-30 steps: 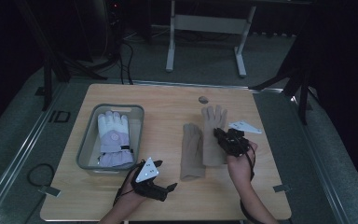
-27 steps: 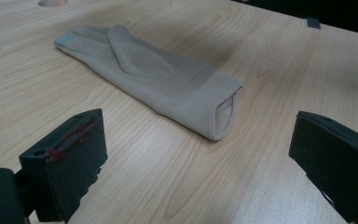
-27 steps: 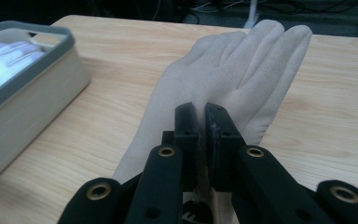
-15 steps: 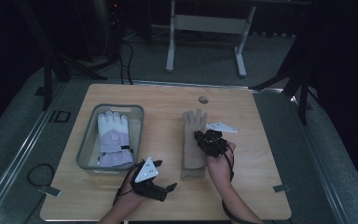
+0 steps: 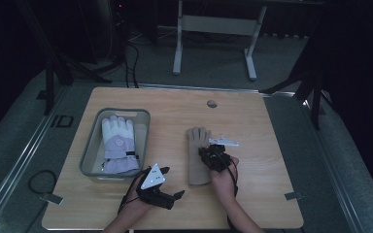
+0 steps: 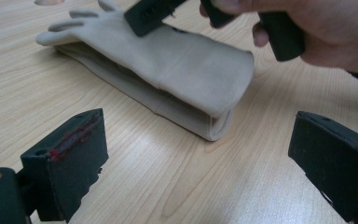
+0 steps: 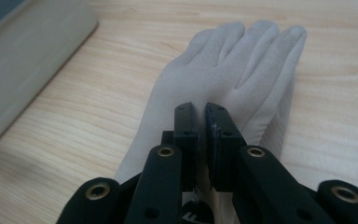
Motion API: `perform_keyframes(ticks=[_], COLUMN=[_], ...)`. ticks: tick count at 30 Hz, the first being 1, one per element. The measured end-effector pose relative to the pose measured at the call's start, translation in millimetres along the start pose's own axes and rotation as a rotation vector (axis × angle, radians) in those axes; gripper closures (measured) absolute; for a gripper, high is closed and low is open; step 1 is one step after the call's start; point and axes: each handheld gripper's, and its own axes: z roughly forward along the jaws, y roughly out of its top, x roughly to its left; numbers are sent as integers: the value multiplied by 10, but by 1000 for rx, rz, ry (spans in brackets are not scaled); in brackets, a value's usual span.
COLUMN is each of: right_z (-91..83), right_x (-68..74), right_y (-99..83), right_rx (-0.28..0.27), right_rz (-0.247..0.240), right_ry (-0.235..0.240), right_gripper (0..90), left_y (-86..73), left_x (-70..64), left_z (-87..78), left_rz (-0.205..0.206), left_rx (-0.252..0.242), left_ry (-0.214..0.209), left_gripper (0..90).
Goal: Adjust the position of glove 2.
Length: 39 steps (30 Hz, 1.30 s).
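- The right claw (image 7: 201,122) has its jaws nearly together, pinching the top layer of the tan glove (image 7: 228,74) at the palm.
- Since half a second ago the right claw (image 5: 213,156) has carried that glove left, so it now lies squarely stacked on the second tan glove beneath, fingers pointing away from the person.
- The left claw (image 5: 167,196) stays resting on the counter (image 5: 272,194), jaws wide apart and empty, aimed at the gloves' cuffs (image 6: 223,107).
- The grey bin (image 5: 91,145) with its white ski glove (image 5: 118,141) is unchanged, left of the stack.
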Motion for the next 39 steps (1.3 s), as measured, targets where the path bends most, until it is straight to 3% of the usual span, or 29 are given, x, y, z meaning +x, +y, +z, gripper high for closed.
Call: perform_keyframes(ticks=[9, 13, 18, 21, 22, 23, 25, 27, 29, 34, 39], right_z=[93, 174, 166, 99, 82, 57, 0, -53, -108, -192, -260], right_x=[-21, -48, -85, -113, -126, -147, -213, -276, -347, -551, -682], right_y=[-128, -165, -150, -114, -104, -95, -71, -52, -34, 5, 29], right_rx=[29, 53, 56, 42, 38, 26, 11, 16, 1, -18, -50], right_rz=[4, -18, -22, -29, -55, -81, -84, -114, -110, -173, -244], right_ry=[3, 1, 30, 76, 82, 81, 123, 162, 222, 312, 357], right_gripper=[819, 810, 761, 588, 504, 478, 364, 230, 140, 138, 148], left_y=[0, -7, -12, -16, -18, -19, -20, -18, -14, -11, 14], left_x=[-1, 5, -3, -3, -7, -11, -12, -15, -14, 13, 5], left_z=[7, 10, 28, 46, 54, 60, 71, 78, 86, 84, 84], left_rz=[-2, 4, -12, -24, -25, -26, -29, 1, 11, -33, -49], left_rx=[1, 2, 6, 9, 10, 11, 11, 19, 33, 19, 14], left_ry=[-5, 7, -1, -8, -7, -10, -14, -10, -3, -34, -31], left_gripper=[45, 45, 45, 45, 44, 44, 44, 45, 49, 49, 50])
